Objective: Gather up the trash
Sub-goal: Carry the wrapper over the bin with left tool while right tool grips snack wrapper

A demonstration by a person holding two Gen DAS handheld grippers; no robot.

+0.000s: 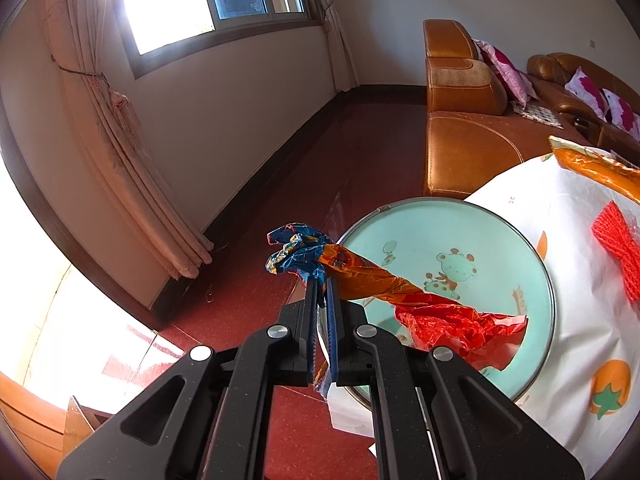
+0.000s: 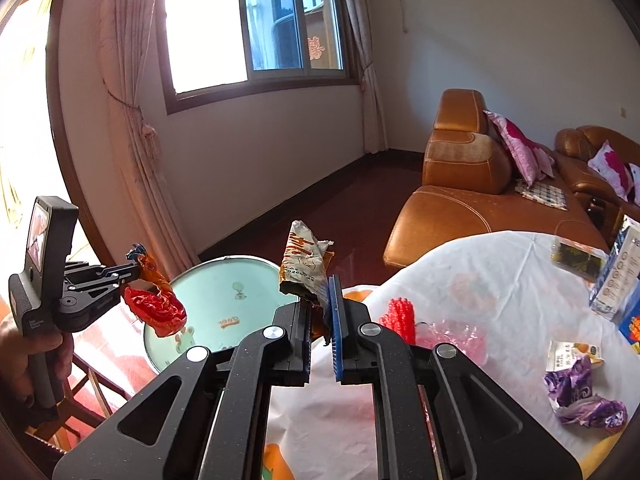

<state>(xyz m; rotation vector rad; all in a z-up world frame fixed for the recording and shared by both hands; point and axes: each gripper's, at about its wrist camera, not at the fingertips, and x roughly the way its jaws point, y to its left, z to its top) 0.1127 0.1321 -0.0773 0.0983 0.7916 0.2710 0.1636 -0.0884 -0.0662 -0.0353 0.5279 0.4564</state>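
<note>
My left gripper [image 1: 321,280] is shut on a crumpled blue, orange and red wrapper [image 1: 400,292] and holds it over a round pale-green basin [image 1: 480,236] with a cartoon print. The right wrist view shows that gripper [image 2: 132,270] at the left with the wrapper [image 2: 156,304] hanging above the basin [image 2: 224,292]. My right gripper [image 2: 320,292] is shut on a white and orange snack wrapper [image 2: 304,260] that sticks up from its fingers, just right of the basin.
A table with a white fruit-print cloth [image 2: 480,264] carries a red mesh piece [image 2: 400,314], purple wrappers [image 2: 580,392], cartons [image 2: 616,276] and a dark packet [image 2: 576,258]. An orange wrapper [image 1: 596,168] lies at its far edge. A brown leather sofa [image 2: 460,200] stands behind.
</note>
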